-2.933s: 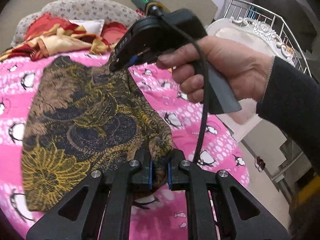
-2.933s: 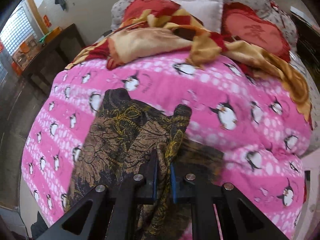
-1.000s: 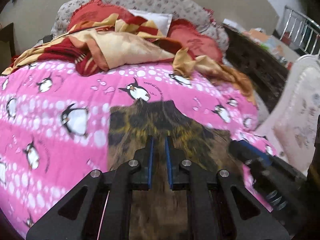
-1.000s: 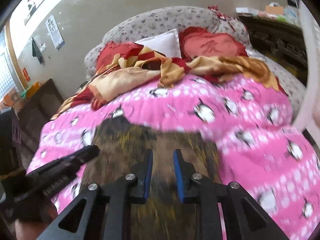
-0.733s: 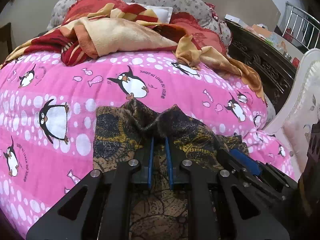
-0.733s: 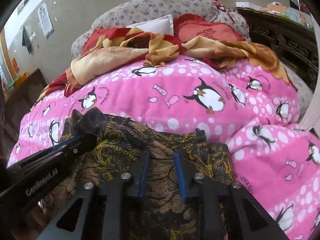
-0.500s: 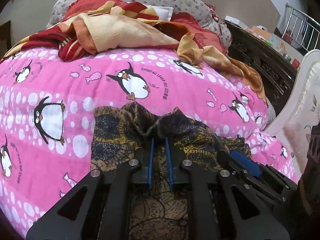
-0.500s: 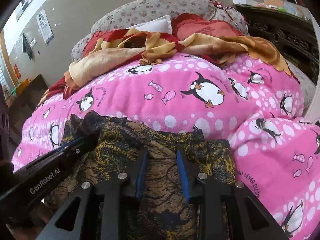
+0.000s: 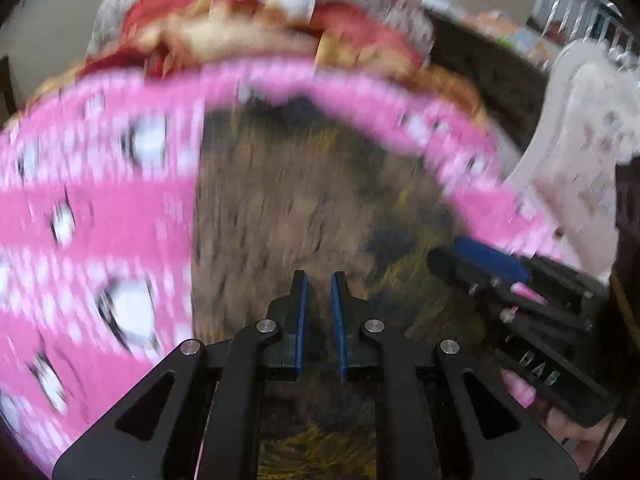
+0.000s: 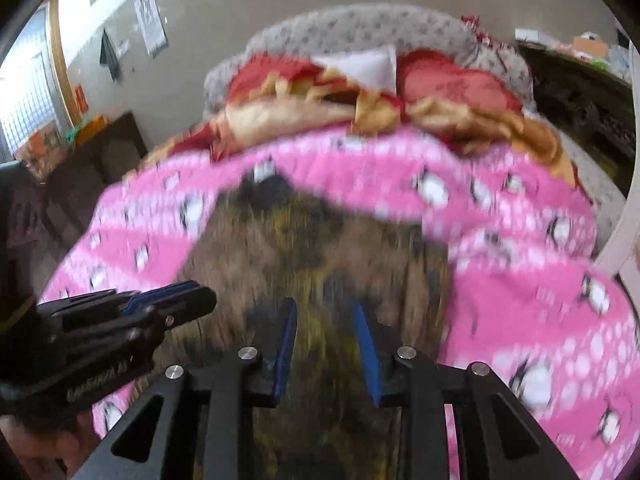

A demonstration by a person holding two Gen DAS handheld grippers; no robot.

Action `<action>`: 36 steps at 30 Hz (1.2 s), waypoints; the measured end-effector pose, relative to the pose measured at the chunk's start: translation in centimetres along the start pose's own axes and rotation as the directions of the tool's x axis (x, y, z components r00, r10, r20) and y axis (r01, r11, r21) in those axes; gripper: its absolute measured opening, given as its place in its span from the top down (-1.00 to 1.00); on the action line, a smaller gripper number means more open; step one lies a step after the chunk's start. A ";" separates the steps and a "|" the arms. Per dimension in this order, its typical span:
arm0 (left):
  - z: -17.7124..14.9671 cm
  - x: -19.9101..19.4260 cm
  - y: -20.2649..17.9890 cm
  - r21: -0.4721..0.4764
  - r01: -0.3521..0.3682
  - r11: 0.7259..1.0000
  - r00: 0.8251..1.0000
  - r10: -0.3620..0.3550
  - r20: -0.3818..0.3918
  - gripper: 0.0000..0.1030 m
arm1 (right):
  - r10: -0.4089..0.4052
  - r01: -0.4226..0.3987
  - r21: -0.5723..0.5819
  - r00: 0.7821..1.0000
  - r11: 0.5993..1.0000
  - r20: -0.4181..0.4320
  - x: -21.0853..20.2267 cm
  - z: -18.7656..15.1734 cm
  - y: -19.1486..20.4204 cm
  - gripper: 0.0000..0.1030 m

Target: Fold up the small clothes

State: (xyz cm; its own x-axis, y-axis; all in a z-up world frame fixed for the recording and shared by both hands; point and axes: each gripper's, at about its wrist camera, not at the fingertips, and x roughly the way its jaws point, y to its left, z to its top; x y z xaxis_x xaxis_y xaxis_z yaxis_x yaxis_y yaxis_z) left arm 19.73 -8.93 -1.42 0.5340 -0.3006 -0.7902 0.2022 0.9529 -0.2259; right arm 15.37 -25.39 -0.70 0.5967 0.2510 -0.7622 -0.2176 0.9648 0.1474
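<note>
My left claw (image 9: 319,286) nearly pressed together, pinching nothing, my right claw (image 10: 325,314) spread, both above the brown patterned garment (image 9: 288,200) lying on the pink bed (image 9: 100,208), pictures blurred

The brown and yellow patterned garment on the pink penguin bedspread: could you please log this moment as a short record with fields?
garment: brown and yellow patterned garment, spread on the bedspread
surface: pink penguin-print bedspread
left gripper: above the garment, jaws nearly closed, nothing visibly pinched
right gripper: above the garment, jaws apart, empty
behind: red and cream blanket
image quality: motion-blurred
</note>
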 end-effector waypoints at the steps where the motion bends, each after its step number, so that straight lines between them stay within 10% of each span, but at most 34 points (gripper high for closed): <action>1: -0.5 0.4 0.2 0.001 0.008 1.000 1.000 -0.008 0.014 0.78 | 0.013 -0.012 0.013 1.000 1.000 -0.026 1.0 -0.7 -0.4 0.44; 10: 1.0 -3.5 3.6 -0.054 0.087 0.995 0.994 -0.083 0.074 0.78 | 0.145 -0.147 0.106 0.989 0.983 0.029 -1.8 -0.9 -3.5 0.32; 14: 0.8 -2.7 7.3 -0.115 0.124 0.986 0.992 -0.119 0.049 0.78 | 0.151 -0.196 0.225 0.968 0.954 0.200 -4.7 -2.9 -7.7 -0.82; 23: 0.0 -0.4 7.6 -0.200 0.298 0.933 0.953 -0.304 0.004 -0.16 | 0.366 -0.399 0.363 0.917 0.842 0.160 0.7 -4.0 -10.7 -0.82; 27: -0.2 0.7 8.3 -0.240 0.361 0.901 0.929 -0.370 0.010 -0.19 | 0.518 -0.538 0.315 0.842 0.782 0.150 2.3 -3.9 -10.4 -0.83; 31: 0.1 2.0 10.1 -0.364 0.467 0.805 0.876 -0.476 0.071 -0.25 | 0.648 -0.679 0.333 0.730 0.654 0.215 2.7 -4.1 -11.2 -0.81; 32: 0.1 2.2 10.4 -0.386 0.481 0.787 0.868 -0.489 0.085 -0.25 | 0.648 -0.688 0.347 0.723 0.637 0.242 2.8 -4.2 -11.8 -0.72; 34: 0.3 2.1 10.1 -0.386 0.467 0.795 0.876 -0.476 0.079 -0.25 | 0.568 -0.590 0.421 0.800 0.689 0.193 3.9 -4.5 -12.5 -0.20; 36: 0.6 1.6 8.9 -0.330 0.419 0.846 0.903 -0.426 0.053 -0.25 | 0.597 -0.616 0.378 0.781 0.691 0.182 3.9 -4.5 -11.7 0.00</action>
State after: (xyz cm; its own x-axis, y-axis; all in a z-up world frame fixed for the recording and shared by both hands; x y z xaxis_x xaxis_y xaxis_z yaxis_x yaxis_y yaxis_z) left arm 22.93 -0.93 -4.37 0.4396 -0.6797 -0.5872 0.1237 0.6934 -0.7099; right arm 16.80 -36.10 -8.22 0.4773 0.7862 -0.3927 -0.2261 0.5417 0.8096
